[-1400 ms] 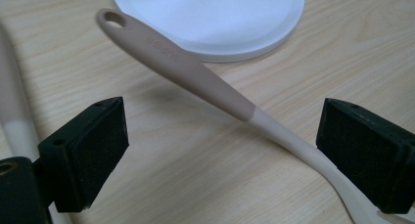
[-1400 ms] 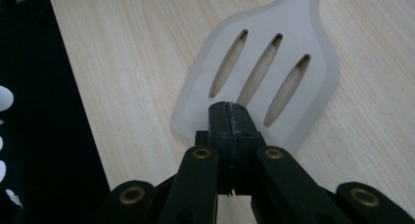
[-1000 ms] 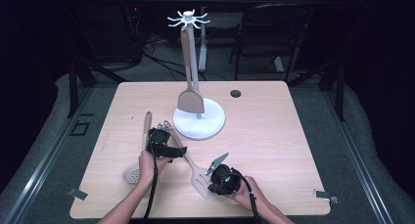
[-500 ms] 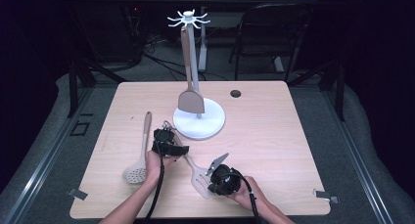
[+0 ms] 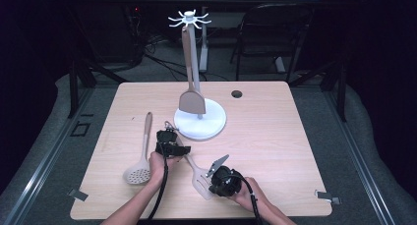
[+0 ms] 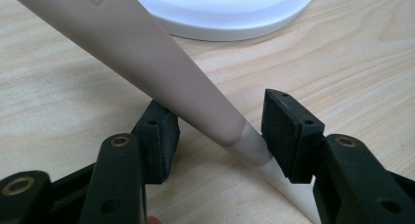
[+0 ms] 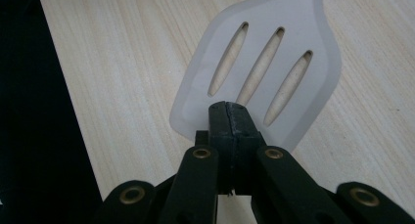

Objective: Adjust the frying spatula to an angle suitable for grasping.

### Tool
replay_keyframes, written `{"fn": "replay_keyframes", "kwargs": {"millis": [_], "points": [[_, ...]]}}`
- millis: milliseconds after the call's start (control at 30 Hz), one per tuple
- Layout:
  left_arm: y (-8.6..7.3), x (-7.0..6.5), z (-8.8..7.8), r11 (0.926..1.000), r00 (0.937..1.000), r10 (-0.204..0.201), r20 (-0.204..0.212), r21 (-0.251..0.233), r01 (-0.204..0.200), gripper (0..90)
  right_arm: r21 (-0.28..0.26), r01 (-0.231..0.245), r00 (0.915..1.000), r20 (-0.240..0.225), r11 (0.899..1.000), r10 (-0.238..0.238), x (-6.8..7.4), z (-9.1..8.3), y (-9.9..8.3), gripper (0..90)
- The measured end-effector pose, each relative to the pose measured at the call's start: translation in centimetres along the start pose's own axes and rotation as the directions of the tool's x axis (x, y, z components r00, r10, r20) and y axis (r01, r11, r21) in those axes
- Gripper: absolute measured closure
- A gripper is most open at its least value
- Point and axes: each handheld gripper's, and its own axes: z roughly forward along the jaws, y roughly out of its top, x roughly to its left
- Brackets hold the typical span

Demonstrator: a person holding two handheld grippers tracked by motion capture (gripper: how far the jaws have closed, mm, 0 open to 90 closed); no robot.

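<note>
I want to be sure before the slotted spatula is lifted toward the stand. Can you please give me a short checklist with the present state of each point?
1. Handle sits between the jaws of the left gripper: ok; the spatula handle crosses the gap.
2. Left pads press the handle: not ok; the jaws have just been closing, but a gap shows at the left pad.
3. Right gripper steadies the spatula blade: cannot tell; its jaws are shut at the blade's edge, but a pinch is not visible.
4. Stand has a free hook: ok; only one brown spatula hangs there.
5. Skimmer spoon lies apart from the left hand: not ok; very close.
</note>
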Motion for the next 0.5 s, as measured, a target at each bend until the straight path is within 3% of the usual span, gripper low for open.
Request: {"fn": "replay_keyframes", "kwargs": {"millis": [100,300,500], "points": [[-0.1,0.2,-0.1,0.9999,0.9995,-0.015,0.026,-0.005,0.015,51.8,-0.004,-0.002,1.0,-0.003,1.0,0.002,0.0,0.0,0.0,90.0],[0.0,-0.4,-1.5,0.9964,0.9967,-0.006,0.081,-0.084,0.013,57.2,-0.007,-0.002,0.9999,-0.011,1.0,0.002,-0.1,0.0,-0.1,90.0],[0.0,-0.7,-2.4,0.987,0.9871,0.006,0.16,-0.159,0.02,62.7,0.005,0.01,1.0,0.0,1.0,-0.01,-0.1,-0.2,-0.1,90.0]]}}
